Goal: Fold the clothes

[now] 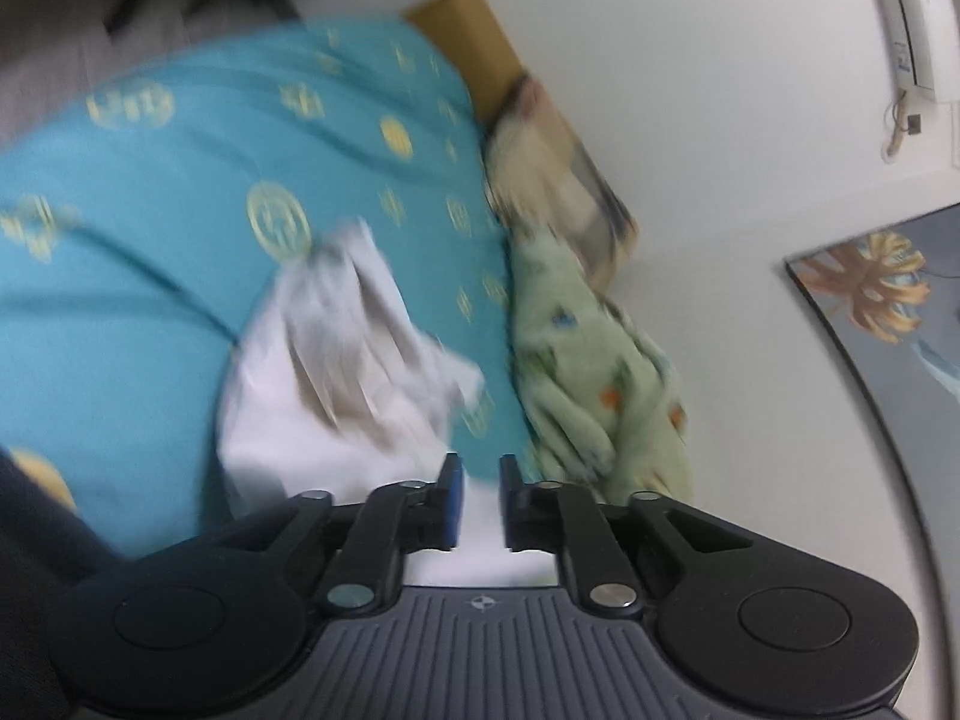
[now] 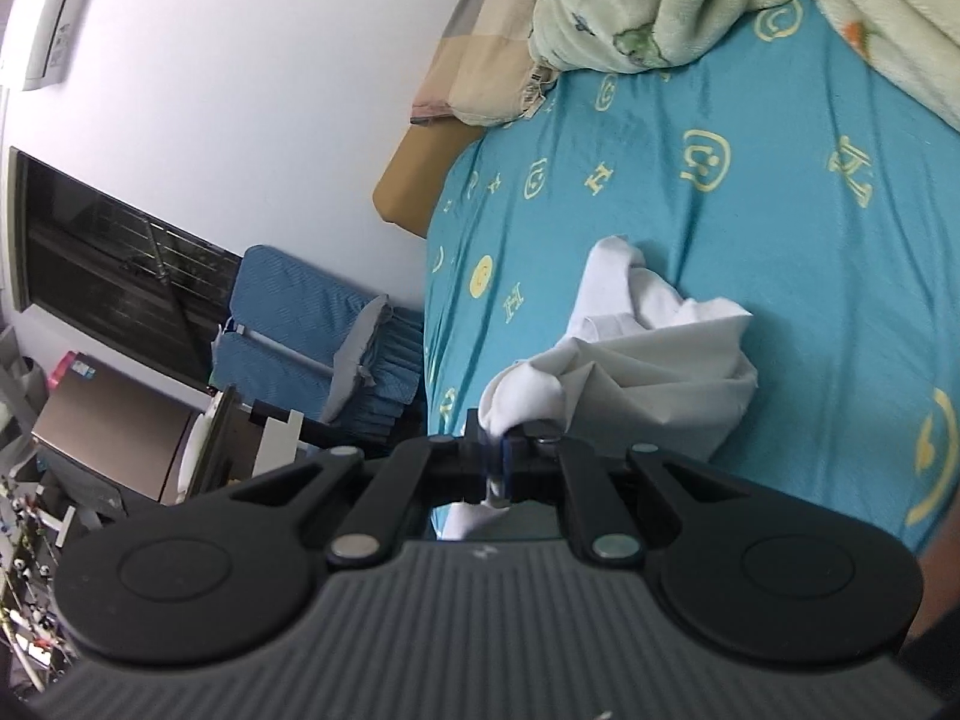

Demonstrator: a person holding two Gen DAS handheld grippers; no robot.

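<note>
A crumpled white garment [image 1: 336, 378] lies bunched on the teal bedsheet [image 1: 150, 228]. In the blurred left wrist view my left gripper [image 1: 480, 468] hovers at the garment's near edge, jaws apart, nothing between the blue pads. In the right wrist view the same white garment [image 2: 648, 360] is heaped on the teal bedsheet [image 2: 780, 210], and my right gripper [image 2: 499, 450] is shut on a fold of its near corner, with white cloth hanging below the fingers.
A pale green patterned blanket [image 1: 588, 372] and a beige pillow [image 1: 540, 168] lie along the bed's wall side; the same green blanket [image 2: 690, 0] shows at the top of the right view. A blue folding chair [image 2: 312, 324], a window and cluttered furniture stand beyond the bed's edge.
</note>
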